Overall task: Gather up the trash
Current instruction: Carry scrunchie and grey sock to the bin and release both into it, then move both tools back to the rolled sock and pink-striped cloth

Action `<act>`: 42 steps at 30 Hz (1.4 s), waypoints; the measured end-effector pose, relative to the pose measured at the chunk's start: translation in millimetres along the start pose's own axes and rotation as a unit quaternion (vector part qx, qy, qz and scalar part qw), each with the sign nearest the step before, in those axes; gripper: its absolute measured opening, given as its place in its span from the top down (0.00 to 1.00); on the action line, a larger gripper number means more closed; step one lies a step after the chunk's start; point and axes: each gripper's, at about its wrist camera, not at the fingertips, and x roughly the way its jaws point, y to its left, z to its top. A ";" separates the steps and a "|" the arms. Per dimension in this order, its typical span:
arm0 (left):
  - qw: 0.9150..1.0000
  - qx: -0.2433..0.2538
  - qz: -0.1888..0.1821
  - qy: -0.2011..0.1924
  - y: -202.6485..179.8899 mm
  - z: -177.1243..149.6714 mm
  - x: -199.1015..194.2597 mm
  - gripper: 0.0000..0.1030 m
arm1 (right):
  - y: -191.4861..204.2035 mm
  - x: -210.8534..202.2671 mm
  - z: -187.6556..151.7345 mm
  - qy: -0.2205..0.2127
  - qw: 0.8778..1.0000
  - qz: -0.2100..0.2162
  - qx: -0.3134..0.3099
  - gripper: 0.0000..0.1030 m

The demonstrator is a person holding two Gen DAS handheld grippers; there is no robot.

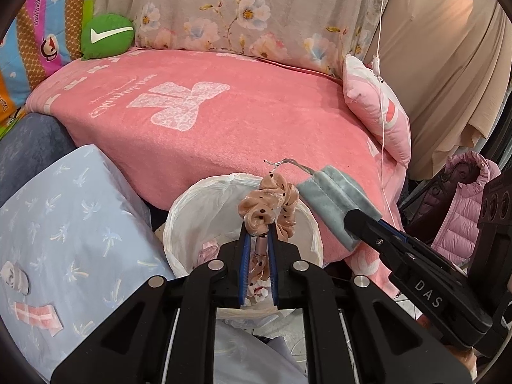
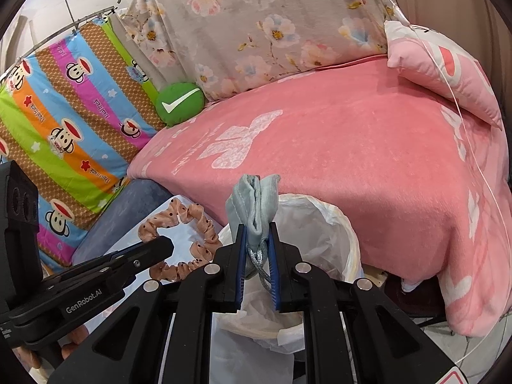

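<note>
Holding trash over the lined bin (image 1: pixel 179 220), both claws clamped.
Left claw (image 1: pixel 258 240) pinches a scrunchie (image 1: pixel 272 204) above the opening; right claw (image 2: pixel 257 240) pinches a grey pouch (image 2: pixel 252 204) nearer the rim, so it may drop outside.

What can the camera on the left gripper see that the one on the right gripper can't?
Only the left wrist view shows the pale blue palm-print cloth with pink scraps on it, and a pink puffer jacket. Only the right wrist view shows the whole monkey-print striped blanket. Both show the lined bin, the peach scrunchie in the left gripper, and the grey-green pouch in the right gripper.
</note>
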 end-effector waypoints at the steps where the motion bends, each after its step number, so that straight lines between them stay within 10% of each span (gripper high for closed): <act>1: 1.000 -0.003 0.000 0.001 2.1 1.1 1.0 0.84 | 1.1 1.0 0.9 -0.001 1.000 0.001 0.000 0.84; 6: 0.999 -0.023 0.028 -0.019 15.1 1.7 -4.0 0.34 | 9.6 1.8 5.9 -0.013 1.000 -0.004 -0.002 0.72; 16: 0.997 -0.046 0.055 -0.022 41.9 -3.0 -13.2 0.34 | 28.1 5.5 7.4 -0.010 1.000 0.004 -0.016 0.57; 42: 0.989 -0.112 0.090 -0.043 102.7 -30.7 -53.8 0.34 | 93.6 17.9 -6.6 0.016 0.996 0.038 -0.078 0.54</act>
